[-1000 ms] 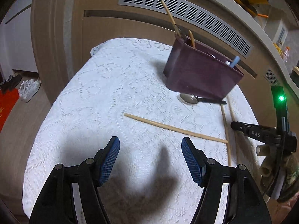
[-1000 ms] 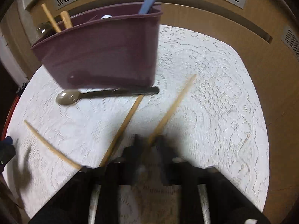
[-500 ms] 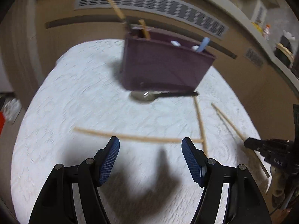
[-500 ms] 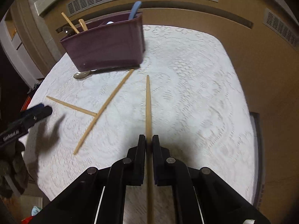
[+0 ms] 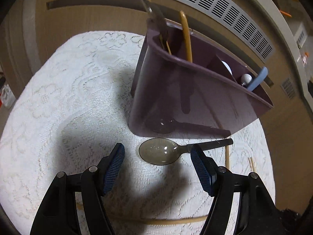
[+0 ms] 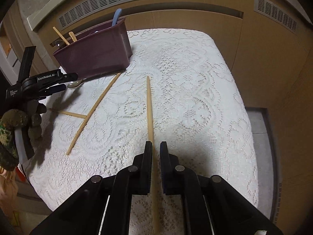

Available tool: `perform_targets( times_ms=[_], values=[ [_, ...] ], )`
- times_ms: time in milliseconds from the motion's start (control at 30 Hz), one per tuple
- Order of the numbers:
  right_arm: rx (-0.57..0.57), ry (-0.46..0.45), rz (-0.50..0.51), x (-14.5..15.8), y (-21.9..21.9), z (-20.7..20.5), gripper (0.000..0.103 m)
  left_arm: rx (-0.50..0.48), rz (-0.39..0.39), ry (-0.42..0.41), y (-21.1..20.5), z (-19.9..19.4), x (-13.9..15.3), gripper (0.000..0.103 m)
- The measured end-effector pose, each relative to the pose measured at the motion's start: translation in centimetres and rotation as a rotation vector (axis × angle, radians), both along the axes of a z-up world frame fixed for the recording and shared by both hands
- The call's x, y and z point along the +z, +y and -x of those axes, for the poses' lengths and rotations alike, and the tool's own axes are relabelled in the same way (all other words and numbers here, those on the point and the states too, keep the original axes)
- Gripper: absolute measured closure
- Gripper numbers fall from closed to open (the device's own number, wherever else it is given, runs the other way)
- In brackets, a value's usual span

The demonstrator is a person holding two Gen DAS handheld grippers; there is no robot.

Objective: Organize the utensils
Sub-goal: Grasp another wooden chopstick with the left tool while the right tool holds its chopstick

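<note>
left wrist view: the left gripper [image 5: 157, 153] hangs over a white lace tablecloth [image 5: 64, 101], its blue-padded fingers [image 5: 115, 168] spread wide apart with nothing between them except the cloth and the bowl end of a spoon [image 5: 162, 153] lying flat just ahead. the spoon has a smoky translucent bowl and a dark flat handle pointing right. directly beyond it, almost touching, stands a glossy plum-coloured utensil holder [image 5: 195, 90] with inner dividers; its left compartment holds upright wooden chopsticks [image 5: 186, 37], its right end a pale blue handle [image 5: 258, 79] and a white rounded utensil end.

right wrist view: the right gripper [image 6: 156, 148] is closed on a single pale wooden chopstick [image 6: 149, 107], which runs straight forward from between the pads, its far tip above the cloth. two more loose chopsticks [image 6: 93, 109] lie on the cloth to the left, meeting in a t shape, the longer one reaching toward the holder [image 6: 93, 56] at far left. the left gripper [image 6: 58, 82] appears at the left edge, held by a gloved hand [image 6: 17, 123]; its black body reads "genrobot.ai" in white, with smaller lettering too small to read.
</note>
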State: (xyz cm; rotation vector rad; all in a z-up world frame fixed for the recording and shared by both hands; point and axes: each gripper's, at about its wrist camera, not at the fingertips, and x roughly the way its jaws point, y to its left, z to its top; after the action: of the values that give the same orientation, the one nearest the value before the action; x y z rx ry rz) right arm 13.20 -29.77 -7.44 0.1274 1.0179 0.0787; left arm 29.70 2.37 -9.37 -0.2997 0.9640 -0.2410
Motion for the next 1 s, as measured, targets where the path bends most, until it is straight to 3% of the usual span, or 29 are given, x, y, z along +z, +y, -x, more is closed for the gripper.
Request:
perform_targets(
  times_ms=[200, 367, 500, 567, 633, 733, 900, 967, 1000],
  values=[
    [-0.007, 0.002, 0.026, 0.4, -0.4, -0.3, 0.094, -0.055, 0.002, -0.008, -1.5, 0.7, -0.1, 0.033],
    [0.007, 0.026, 0.041, -0.3, 0.3, -1.3, 0.083, -0.262, -0.012, 0.029, -4.4, 3.3, 0.2, 0.033],
    [-0.022, 0.049, 0.0, -0.7, -0.3, -1.4, 0.082, -0.451, -0.042, 0.042, -7.1, 6.7, 0.6, 0.033],
    [-0.022, 0.042, -0.008, -0.7, -0.3, -1.0, 0.082, -0.518, -0.089, 0.009, -8.2, 8.2, 1.1, 0.033],
    [-0.025, 0.038, -0.011, -0.7, -0.4, -0.6, 0.081, -0.539, -0.13, -0.028, -8.9, 9.0, 1.7, 0.033],
    [-0.034, 0.036, -0.029, -0.7, -0.7, -0.1, 0.079, -0.521, -0.108, -0.018, -9.0, 8.6, 2.2, 0.034],
    [-0.047, 0.035, -0.051, -0.9, -1.0, 0.3, 0.077, -0.46, -0.156, 0.005, -10.8, 6.5, 2.1, 0.048],
    [-0.049, 0.034, -0.053, -0.9, -1.0, 0.3, 0.076, -0.409, -0.194, 0.037, -11.7, 4.9, 1.6, 0.063],
    [-0.05, 0.032, -0.053, -0.9, -1.0, 0.4, 0.076, -0.396, -0.21, 0.057, -12.0, 4.2, 1.4, 0.078]
  ],
)
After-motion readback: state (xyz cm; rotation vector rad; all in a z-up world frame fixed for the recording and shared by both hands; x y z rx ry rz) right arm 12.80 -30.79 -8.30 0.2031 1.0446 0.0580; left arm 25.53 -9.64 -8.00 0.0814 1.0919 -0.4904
